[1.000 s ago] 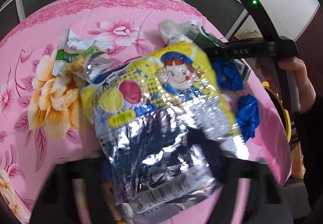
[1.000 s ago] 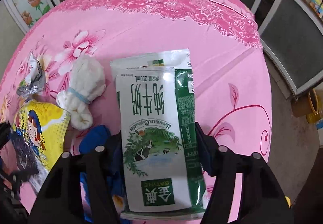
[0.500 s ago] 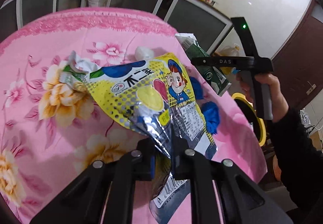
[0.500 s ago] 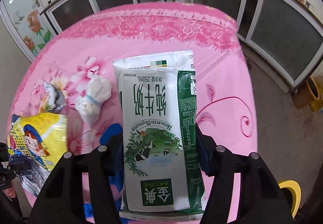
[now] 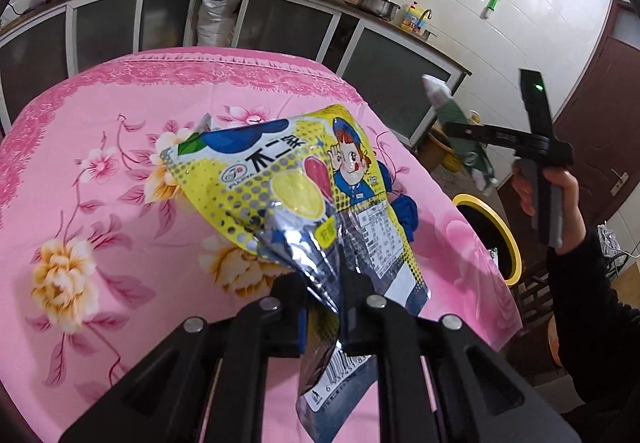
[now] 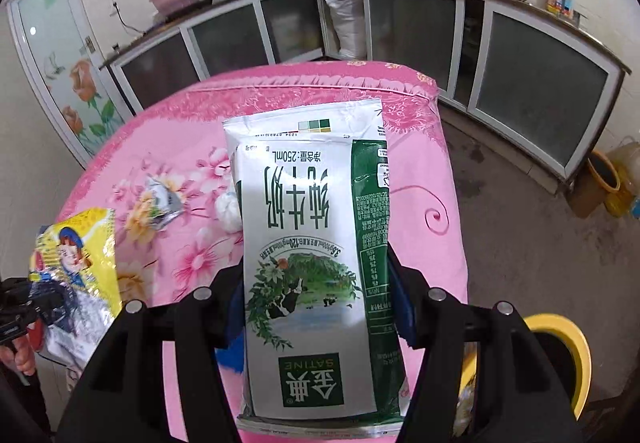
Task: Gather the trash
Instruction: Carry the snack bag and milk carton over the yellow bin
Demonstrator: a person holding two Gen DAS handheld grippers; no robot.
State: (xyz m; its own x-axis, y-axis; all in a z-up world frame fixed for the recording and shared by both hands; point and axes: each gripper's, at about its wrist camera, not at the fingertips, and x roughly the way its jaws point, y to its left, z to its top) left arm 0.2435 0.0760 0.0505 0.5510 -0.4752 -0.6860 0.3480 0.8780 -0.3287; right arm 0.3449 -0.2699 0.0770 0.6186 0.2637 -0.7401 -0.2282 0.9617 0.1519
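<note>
Our left tongs (image 5: 326, 285) pinch the candy bag (image 5: 296, 195); our right tongs (image 6: 316, 307) clamp the milk carton (image 6: 316, 243) lengthwise. The yellow-rimmed bin (image 5: 494, 239) sits below the surface (image 5: 120, 203) edge, nearer our right hand (image 5: 552, 199).

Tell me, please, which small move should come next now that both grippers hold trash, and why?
Probably carry the milk carton in the right gripper over the yellow-rimmed bin beside the table and release it. Both pieces are already lifted off the cloth, and the bin's opening sits just below and right of the carton. The left gripper, shut on the snack bag, can follow.
</note>
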